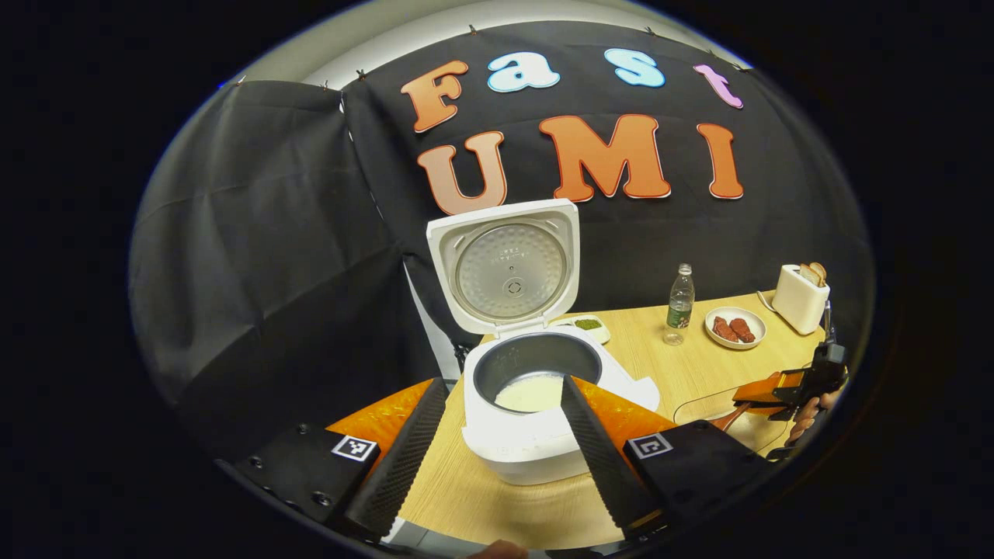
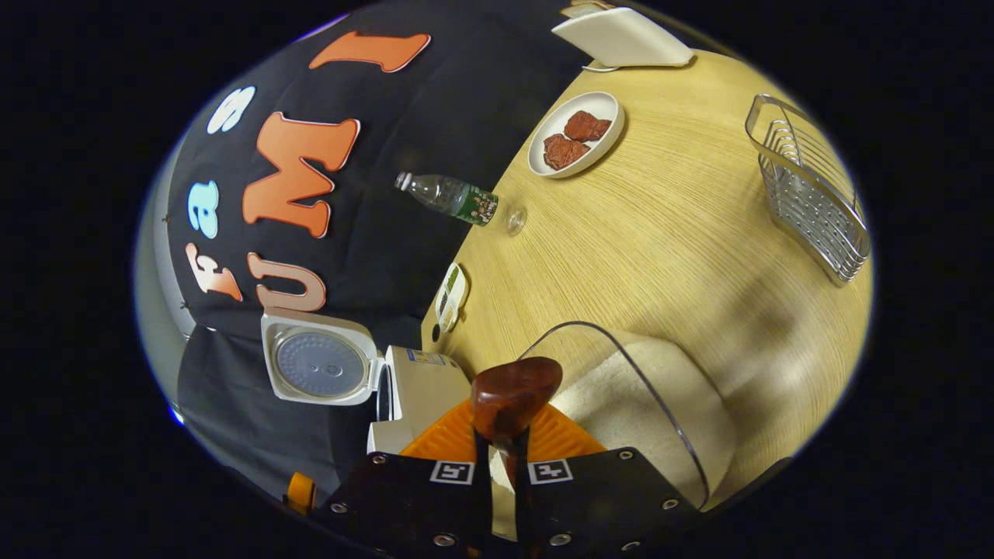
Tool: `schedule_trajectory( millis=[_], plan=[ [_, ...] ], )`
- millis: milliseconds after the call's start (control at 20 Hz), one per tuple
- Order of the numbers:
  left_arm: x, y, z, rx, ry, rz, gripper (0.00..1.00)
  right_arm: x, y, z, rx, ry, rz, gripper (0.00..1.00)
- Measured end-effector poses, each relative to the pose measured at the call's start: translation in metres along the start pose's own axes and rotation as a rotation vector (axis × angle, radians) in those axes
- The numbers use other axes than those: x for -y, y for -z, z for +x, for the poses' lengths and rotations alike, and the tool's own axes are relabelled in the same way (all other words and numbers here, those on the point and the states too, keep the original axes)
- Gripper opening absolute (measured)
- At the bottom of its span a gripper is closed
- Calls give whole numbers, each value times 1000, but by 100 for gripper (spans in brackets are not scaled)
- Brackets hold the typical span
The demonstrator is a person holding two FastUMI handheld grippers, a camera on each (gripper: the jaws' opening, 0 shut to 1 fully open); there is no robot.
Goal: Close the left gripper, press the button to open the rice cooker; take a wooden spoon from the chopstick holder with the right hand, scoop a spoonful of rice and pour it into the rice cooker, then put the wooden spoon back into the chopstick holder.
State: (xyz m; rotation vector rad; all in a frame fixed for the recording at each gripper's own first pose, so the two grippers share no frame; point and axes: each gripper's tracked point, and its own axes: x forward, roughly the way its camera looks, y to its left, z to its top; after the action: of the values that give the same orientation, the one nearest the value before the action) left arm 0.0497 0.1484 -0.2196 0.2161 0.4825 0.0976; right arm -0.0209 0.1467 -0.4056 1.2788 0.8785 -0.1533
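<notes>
While the rice cooker (image 1: 536, 388) gapes lid-up, rice in its pot | left gripper (image 1: 497, 435) spread wide, cooker just ahead between its fingers | right gripper (image 2: 505, 466) clamped on wooden spoon (image 2: 514, 396), bowl just ahead over the clear rice container (image 2: 660, 404)

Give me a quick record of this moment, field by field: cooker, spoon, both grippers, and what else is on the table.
rice cooker: lid up, some rice in the pot
wooden spoon: held in the right gripper, above the clear rice container
left gripper: open, in front of the cooker
also on table: bottle, plate of meat, toaster, wire rack
</notes>
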Motion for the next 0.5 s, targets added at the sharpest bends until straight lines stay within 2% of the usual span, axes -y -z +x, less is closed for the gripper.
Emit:
schedule_trajectory(
  millis=[50, 200, 500],
  plan=[
    [3, -1, 0, 1, 2, 1, 97, 1, -3, -2, -3, -14, 9, 11],
    [4, -4, -3, 13, 4, 15, 100, 3, -13, -13, 1, -49, 38, 11],
    [15, -13, -8, 30, 8, 1, 97, 1, -46, -38, 44, -126, 180, 11]
  ],
)
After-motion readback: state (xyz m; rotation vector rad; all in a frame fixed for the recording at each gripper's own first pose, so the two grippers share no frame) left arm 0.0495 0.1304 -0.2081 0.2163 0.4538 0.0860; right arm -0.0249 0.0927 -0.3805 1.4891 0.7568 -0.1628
